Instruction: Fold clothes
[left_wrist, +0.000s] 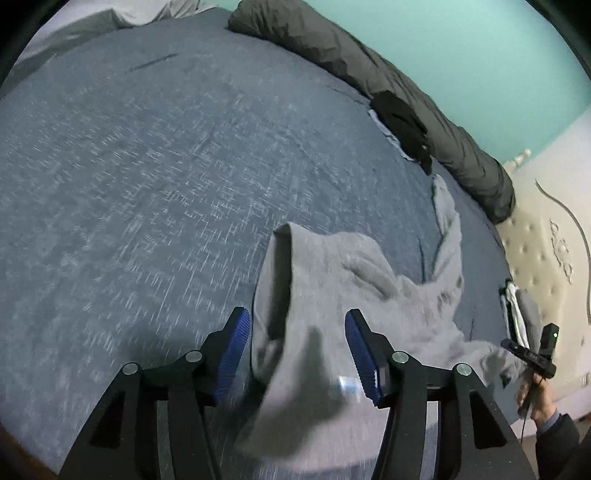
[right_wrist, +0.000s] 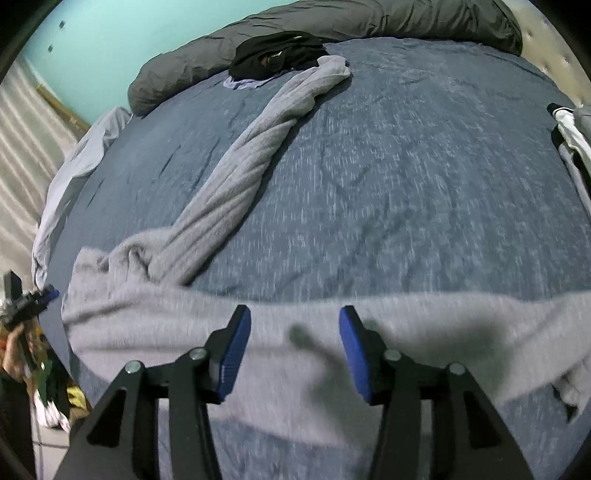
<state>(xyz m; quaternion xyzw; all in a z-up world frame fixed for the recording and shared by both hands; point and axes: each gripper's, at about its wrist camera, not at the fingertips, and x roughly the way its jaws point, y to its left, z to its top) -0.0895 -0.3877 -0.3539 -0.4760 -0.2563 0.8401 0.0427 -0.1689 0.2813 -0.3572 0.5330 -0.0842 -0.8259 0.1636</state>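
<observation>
Grey fleece garment (right_wrist: 229, 192) lies spread across the blue bedspread (right_wrist: 406, 192) of the bed, and both of your tools hang over it. Your left hand-held gripper (left_wrist: 297, 354) has its blue pads (left_wrist: 234, 354) spread wide, with a raised fold of the grey fabric standing between them; the blur keeps you from telling whether either pad touches the cloth. Your right hand-held gripper (right_wrist: 293, 350) is likewise spread open, poised above the garment's wide lower band, which runs from 9 o'clock to 3 o'clock across that view. From the band, one long twisted sleeve stretches toward 12 o'clock and ends just beside a black garment (right_wrist: 277, 55). Behind that, a dark grey duvet roll (right_wrist: 332, 18) lies along the far edge of the bed against the turquoise wall (right_wrist: 110, 33). At 3 o'clock in the right view sits a black-and-white garment (right_wrist: 570, 133).
</observation>
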